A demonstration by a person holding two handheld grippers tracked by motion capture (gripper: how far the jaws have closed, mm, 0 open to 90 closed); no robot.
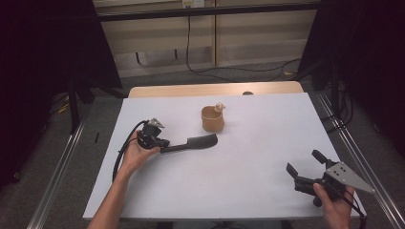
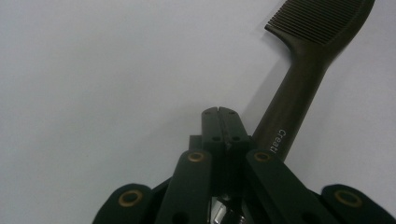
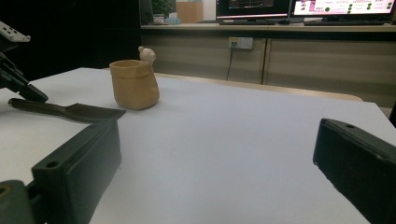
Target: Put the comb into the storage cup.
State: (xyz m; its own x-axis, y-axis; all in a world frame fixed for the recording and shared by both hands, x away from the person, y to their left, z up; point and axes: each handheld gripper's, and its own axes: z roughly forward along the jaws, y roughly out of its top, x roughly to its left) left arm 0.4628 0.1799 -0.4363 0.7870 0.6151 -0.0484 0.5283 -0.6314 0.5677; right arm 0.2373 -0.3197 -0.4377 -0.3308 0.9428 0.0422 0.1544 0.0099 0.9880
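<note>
We see a white tabletop [image 1: 248, 157] under dim light, with dark stands at either side and a pale wall with cables behind it. At the centre left of the high view lies a dark comb [image 1: 191, 143], flat on the sheet, its toothed head toward the middle of the frame and its handle running left to our left tool [image 1: 162, 143]. In the left gripper view that tool's jaws stand pressed together with nothing between them, and the comb's handle passes just beside them on their right, so close that we cannot tell whether it touches; the teeth reach into the upper right corner.

Just above and right of the comb's head in the high view stands a small tan pot [image 1: 212, 119] with a pale little figure on its rim, near the comb but apart from it.

Our right tool [image 1: 305, 168] sits at the lower right of the high view, well apart from the comb, its jaws spread wide and empty.
</note>
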